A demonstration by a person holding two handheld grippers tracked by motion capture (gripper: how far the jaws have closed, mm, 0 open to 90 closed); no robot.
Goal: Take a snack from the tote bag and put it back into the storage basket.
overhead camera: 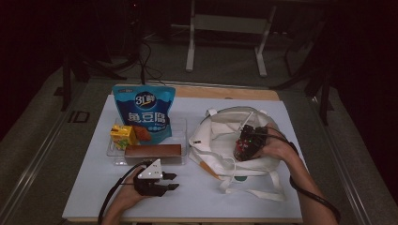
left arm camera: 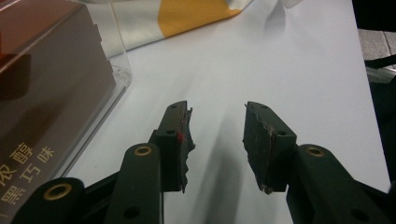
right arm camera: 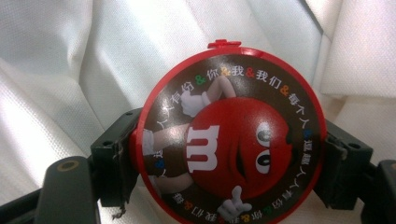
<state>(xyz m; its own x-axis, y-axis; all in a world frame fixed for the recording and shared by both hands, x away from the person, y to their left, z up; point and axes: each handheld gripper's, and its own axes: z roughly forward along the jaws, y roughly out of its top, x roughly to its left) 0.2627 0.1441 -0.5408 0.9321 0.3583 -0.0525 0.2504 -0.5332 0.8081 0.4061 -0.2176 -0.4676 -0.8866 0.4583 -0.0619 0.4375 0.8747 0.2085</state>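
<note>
M&M's candy tub [right arm camera: 231,135], red-rimmed round lid facing us, is clamped at its sides in our right claw [overhead camera: 247,142], over the white tote bag [overhead camera: 220,133] at 3 o'clock on the bench [overhead camera: 197,199]. Our left claw [overhead camera: 170,182] sits released at 7 o'clock, nothing between its jaws, just beside the brown chocolate box [overhead camera: 152,152] in the clear tray [overhead camera: 180,123].

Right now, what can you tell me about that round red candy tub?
The candy tub is round, with a red plastic-looking rim, a small tab at its top edge and a brown lid label showing a red cartoon candy ringed by Chinese characters. The right gripper clamps it from both sides, lid facing the camera, over the white cloth bag.
</note>
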